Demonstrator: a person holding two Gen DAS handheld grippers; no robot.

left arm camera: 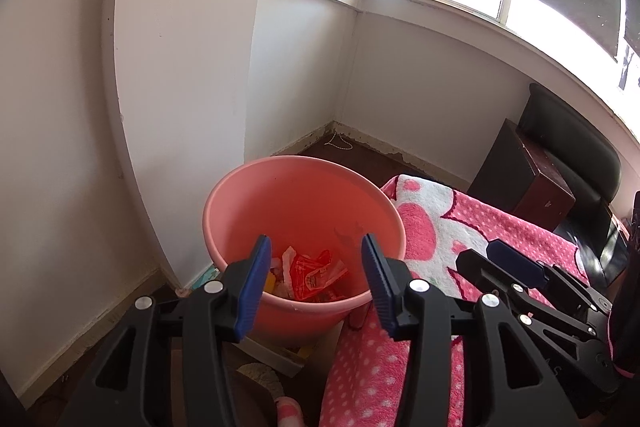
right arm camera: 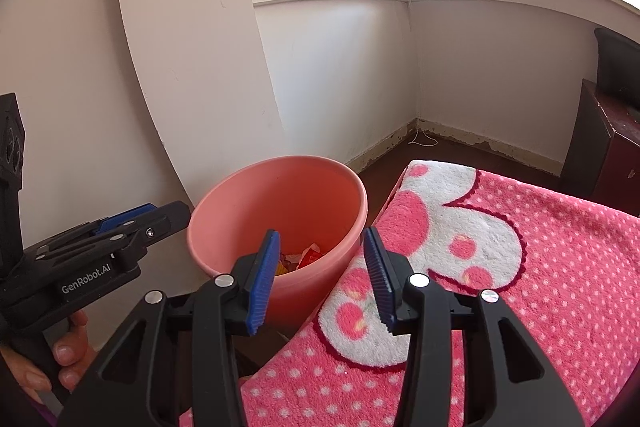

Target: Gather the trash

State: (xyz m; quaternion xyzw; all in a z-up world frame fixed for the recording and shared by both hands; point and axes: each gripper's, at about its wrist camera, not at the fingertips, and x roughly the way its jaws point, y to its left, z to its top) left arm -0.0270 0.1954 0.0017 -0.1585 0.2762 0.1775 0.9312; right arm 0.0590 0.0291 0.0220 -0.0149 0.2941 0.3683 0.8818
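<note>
A pink plastic bucket [left arm camera: 256,211] stands on the floor by the wall, beside a pink blanket. Inside it lie red, white and yellow wrappers [left arm camera: 308,277]. My left gripper [left arm camera: 316,287] is open and empty, held above the bucket's near rim. In the right wrist view the bucket [right arm camera: 240,223] sits left of centre with wrappers [right arm camera: 308,255] partly showing. My right gripper [right arm camera: 322,277] is open and empty over the bucket's right rim and the blanket edge. The left gripper [right arm camera: 132,223] shows at the left, held by a hand; the right gripper [left arm camera: 500,259] shows at the right of the left wrist view.
A pink dotted blanket with white patches [right arm camera: 520,267] covers a raised surface right of the bucket. A white board [left arm camera: 180,67] leans on the wall behind the bucket. A dark cabinet [left arm camera: 520,179] stands at the far right under the window. Clutter [left arm camera: 276,355] lies on the floor.
</note>
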